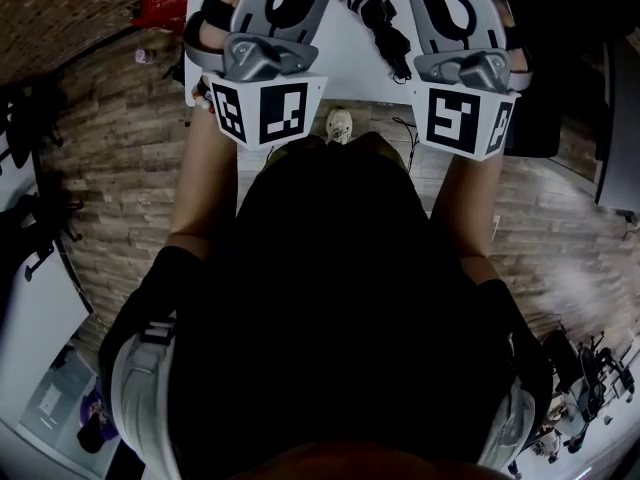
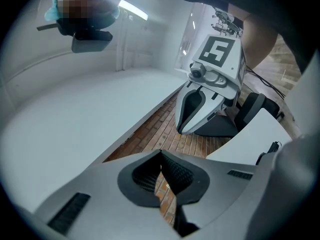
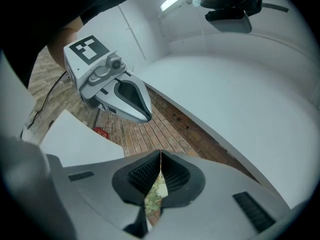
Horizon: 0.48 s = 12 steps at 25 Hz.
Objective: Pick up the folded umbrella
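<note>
Progress: not begun, judging by how things lie. The folded umbrella is untouched and neither gripper holds anything. Reaching, opening a gripper, closing on the umbrella and lifting are all left.
Table (image 1: 352, 68): white, ahead of the person, its near edge just under the two grippers in the head view.
Arms: both forearms are stretched forward side by side towards the table, well apart from each other, with the grippers held about level.
Left gripper (image 2: 160, 155): jaws together at the tips with nothing between the pads. Only wooden floor shows through the slit lower down. It sits at the table's near edge, left of the umbrella.
Right gripper (image 3: 160, 157): jaws together and empty. It sits at the table's near edge, right of the umbrella.
Folded umbrella (image 1: 380, 13): a dark bundle lying on the table, past the near edge, between the two grippers and closer to the right one, touching neither.
Next move, as a judgement: the right gripper looks better placed to open and come in over the bundle.
</note>
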Motion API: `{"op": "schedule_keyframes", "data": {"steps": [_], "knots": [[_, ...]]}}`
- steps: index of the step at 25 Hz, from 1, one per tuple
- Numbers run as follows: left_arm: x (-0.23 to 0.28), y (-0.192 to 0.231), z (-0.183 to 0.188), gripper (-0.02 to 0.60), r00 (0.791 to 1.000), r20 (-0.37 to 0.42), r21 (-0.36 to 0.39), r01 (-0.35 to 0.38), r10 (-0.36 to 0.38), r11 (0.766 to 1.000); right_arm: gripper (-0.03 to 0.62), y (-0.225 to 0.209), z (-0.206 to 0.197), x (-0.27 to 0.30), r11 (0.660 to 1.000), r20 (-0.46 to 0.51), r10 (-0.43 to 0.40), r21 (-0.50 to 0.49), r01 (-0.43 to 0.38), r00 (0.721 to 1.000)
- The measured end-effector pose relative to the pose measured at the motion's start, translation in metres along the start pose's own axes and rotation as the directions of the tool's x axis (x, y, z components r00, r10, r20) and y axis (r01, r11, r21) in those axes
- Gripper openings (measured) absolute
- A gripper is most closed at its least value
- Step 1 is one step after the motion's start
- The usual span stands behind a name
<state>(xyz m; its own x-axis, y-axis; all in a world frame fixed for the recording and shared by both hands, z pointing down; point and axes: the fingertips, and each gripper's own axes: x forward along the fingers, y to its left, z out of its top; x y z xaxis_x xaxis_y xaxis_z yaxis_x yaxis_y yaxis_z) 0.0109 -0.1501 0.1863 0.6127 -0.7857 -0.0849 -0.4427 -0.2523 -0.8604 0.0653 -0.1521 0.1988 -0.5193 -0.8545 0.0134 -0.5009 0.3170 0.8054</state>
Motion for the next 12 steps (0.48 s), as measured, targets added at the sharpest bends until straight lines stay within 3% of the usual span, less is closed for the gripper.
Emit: {"op": "schedule_keyframes", "data": {"steps": [5, 12], "knots": [[0.004, -0.002, -0.003, 0.012, 1.000, -0.008, -0.004, -0.003, 0.003, 1.000, 0.031, -0.008, -0.012, 0.006, 0.999, -0.041, -0.032, 0.036, 0.034, 0.999], [0.007, 0.001, -0.003, 0.012, 1.000, -0.013, -0.001, -0.010, 0.010, 1.000, 0.031, -0.008, -0.014, 0.005, 0.999, -0.036, -0.010, 0.046, 0.011, 0.999]]}}
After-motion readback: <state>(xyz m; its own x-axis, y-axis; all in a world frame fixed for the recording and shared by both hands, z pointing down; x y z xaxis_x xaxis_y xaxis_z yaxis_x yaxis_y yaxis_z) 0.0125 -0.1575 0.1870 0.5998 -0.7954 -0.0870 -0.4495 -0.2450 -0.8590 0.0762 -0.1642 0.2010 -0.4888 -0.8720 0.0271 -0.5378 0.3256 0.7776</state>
